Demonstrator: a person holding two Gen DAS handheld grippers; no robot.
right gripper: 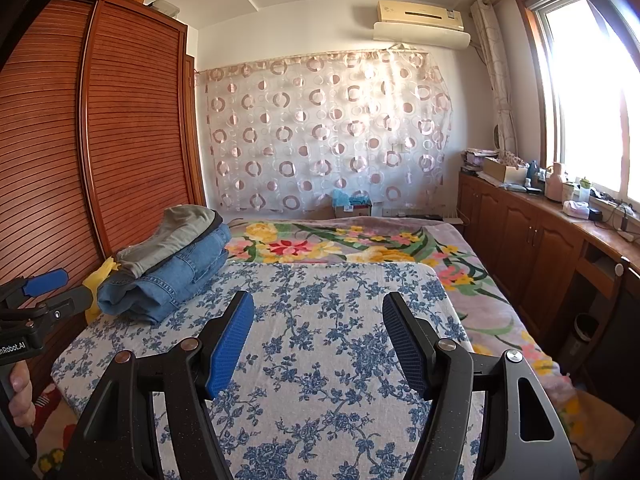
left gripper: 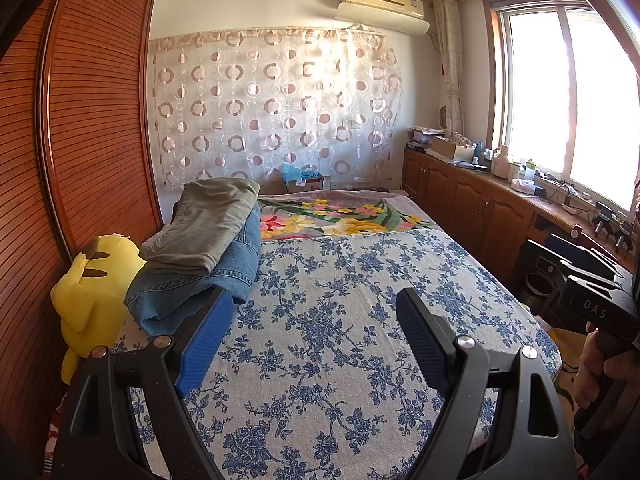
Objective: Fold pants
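Note:
Folded blue jeans (left gripper: 192, 280) lie on the left side of the bed, with folded olive-grey pants (left gripper: 208, 224) stacked on top. The right wrist view shows the same stack, jeans (right gripper: 172, 284) under the grey pants (right gripper: 172, 236). My left gripper (left gripper: 316, 300) hangs open over the blue-flowered sheet (left gripper: 340, 320), just right of the stack, nothing between its fingers. My right gripper (right gripper: 318, 304) is open too, above the middle of the sheet (right gripper: 320, 360), empty. The left gripper also shows at the left edge of the right wrist view, held by a hand (right gripper: 20, 396).
A yellow plush toy (left gripper: 92, 288) sits between the stack and the slatted wooden wardrobe (left gripper: 80, 120). A flowered blanket (left gripper: 340, 216) covers the far end of the bed. Wooden cabinets (left gripper: 472, 200) with clutter line the right wall under the window.

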